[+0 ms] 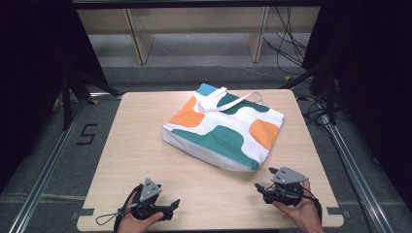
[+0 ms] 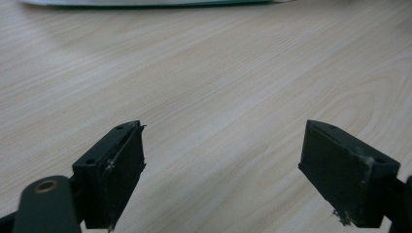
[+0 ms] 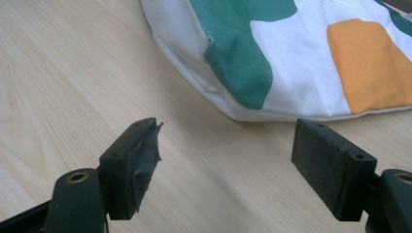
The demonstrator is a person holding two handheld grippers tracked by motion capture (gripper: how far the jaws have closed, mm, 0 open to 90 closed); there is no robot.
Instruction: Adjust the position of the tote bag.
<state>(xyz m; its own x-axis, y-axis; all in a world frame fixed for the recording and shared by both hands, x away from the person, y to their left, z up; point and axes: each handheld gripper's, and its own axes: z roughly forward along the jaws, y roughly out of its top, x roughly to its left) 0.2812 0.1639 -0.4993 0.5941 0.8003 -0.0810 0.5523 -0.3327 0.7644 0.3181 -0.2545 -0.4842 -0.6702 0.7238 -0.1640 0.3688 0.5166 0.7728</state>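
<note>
The tote bag [image 1: 224, 127] lies flat on the light wooden tabletop [image 1: 131, 160], ahead of both pairs of tongs and touched by neither. It is white with teal and orange patches and a small blue one at its far corner, and its white handles [image 1: 228, 97] lie across the end farthest from the tongs.

The left tongs [image 1: 171, 206] rest near the tabletop's near edge, held in the person's left hand [image 1: 138, 221], well apart from the bag. In the left gripper view these tongs [image 2: 223, 145] stand wide, with bare wood between the 2 black jaws and a thin strip of the bag's edge [image 2: 145, 2] far ahead of them.

The right tongs [image 1: 266, 180], in the right hand [image 1: 301, 211], sit just short of the bag's nearest corner. In the right gripper view they [image 3: 226, 141] gape wide with nothing between them, and the bag's seamed corner [image 3: 272, 63] lies just ahead, apart from the jaws
</note>
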